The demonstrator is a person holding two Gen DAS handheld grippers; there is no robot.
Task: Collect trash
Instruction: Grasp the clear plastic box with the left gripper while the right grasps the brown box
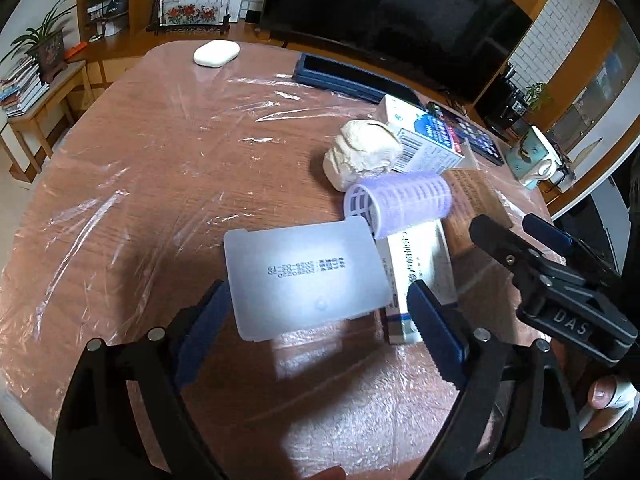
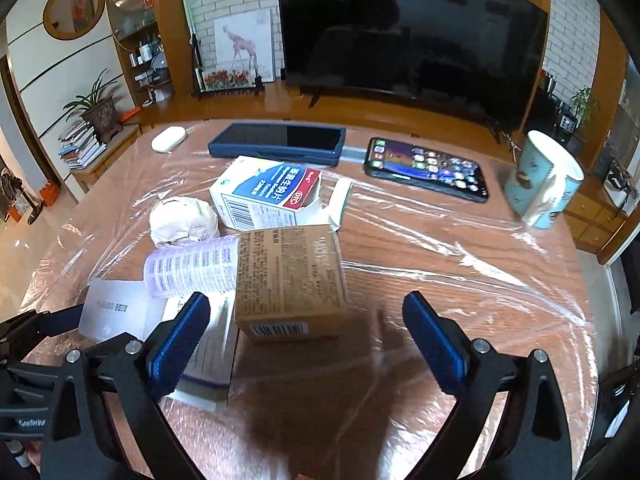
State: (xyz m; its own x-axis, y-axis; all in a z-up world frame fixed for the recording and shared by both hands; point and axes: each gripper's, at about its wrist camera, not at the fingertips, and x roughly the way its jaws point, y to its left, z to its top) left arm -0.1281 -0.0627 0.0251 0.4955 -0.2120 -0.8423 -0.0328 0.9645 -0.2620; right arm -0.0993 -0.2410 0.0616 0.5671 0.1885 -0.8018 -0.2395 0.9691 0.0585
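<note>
phone (image 2: 428, 174) lit | mug (image 2: 542, 180) | dark case (image 2: 278, 142) | television (image 2: 408, 28) | potted plant (image 2: 98, 110)

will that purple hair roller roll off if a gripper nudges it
Probably: the purple hair roller is a cylinder lying on its side, so a sideways nudge should roll it. Its open lattice end suggests it is hollow and light. Its bristly surface may catch on the plastic sheet.

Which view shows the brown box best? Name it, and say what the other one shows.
The right wrist view. The brown box sits whole and central there, its printed top and barcoded front face clear, just beyond the open right gripper. In the left wrist view only a strip of it shows, behind the purple roller.
</note>
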